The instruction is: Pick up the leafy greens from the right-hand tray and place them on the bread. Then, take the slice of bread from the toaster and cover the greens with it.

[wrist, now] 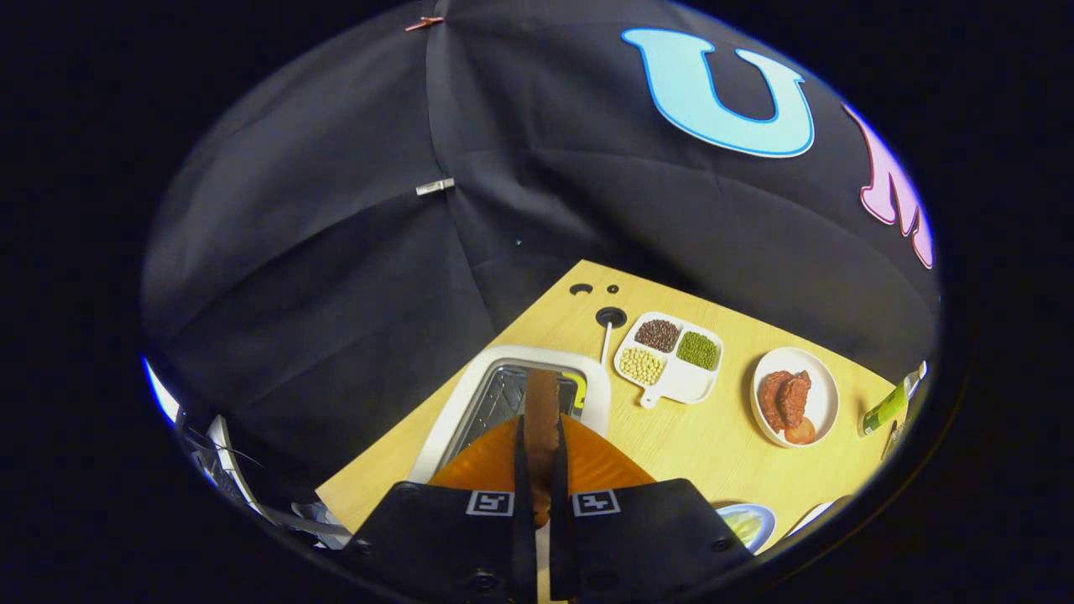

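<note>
The tongs (542,470) are seen closed on a slice of bread (542,411), which is pinched edge-on between both fingers and stands upright, its brown crust running forward beyond the fingertips. A square black-and-white marker is carried on each finger; no readable writing is made out on them. Just ahead of and below the tongs, a white toaster (470,394) with rounded corners is seen from above, its metal slot lying directly under the held slice. The toaster is set near the far left corner of the desk (696,436), a pale wood-grain surface. To the right of the toaster, a white divided dish (671,382) with a short handle is placed, its three compartments holding dark, green and pale yellow beans. Further right, a round white plate (818,394) with reddish-brown food is set. At the right edge of the desk a green bottle (888,409) lies tilted, its label too small to be read. Near the front edge, right of the tongs, a small bowl (749,524) with pale greenish contents is partly seen
</note>
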A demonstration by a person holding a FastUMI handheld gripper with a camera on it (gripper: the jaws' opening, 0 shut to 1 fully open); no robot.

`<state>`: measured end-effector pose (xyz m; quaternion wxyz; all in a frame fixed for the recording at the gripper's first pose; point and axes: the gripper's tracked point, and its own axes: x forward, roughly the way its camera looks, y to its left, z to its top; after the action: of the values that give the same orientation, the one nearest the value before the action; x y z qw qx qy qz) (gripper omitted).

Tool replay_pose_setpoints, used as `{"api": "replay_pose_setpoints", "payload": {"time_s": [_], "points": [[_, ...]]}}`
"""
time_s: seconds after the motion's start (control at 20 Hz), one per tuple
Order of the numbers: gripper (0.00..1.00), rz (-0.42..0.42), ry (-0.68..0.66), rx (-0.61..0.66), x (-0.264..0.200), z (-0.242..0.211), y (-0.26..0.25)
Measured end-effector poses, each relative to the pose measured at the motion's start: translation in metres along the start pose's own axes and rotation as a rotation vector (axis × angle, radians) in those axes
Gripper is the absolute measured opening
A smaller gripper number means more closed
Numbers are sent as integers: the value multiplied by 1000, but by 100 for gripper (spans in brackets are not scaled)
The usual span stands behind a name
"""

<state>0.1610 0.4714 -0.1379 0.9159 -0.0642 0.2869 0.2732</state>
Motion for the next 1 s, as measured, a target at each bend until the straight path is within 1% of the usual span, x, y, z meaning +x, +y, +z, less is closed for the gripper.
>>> {"api": "replay_pose_setpoints", "payload": {"time_s": [0.1, 0.3, 0.45, 0.55, 0.65, 0.8, 1.0], "points": [[11, -3, -41, -10, -13, 16, -1], [11, 7, -102, 23, -41, 37, -7], [11, -9, -141, 26, -65, 47, -27], [11, -4, -160, 66, -79, 50, -37], [11, -1, -164, 94, -94, 48, -49], [11, -20, -167, 127, -114, 37, -71], [10, -40, -129, 166, -129, 0, -106]]}}
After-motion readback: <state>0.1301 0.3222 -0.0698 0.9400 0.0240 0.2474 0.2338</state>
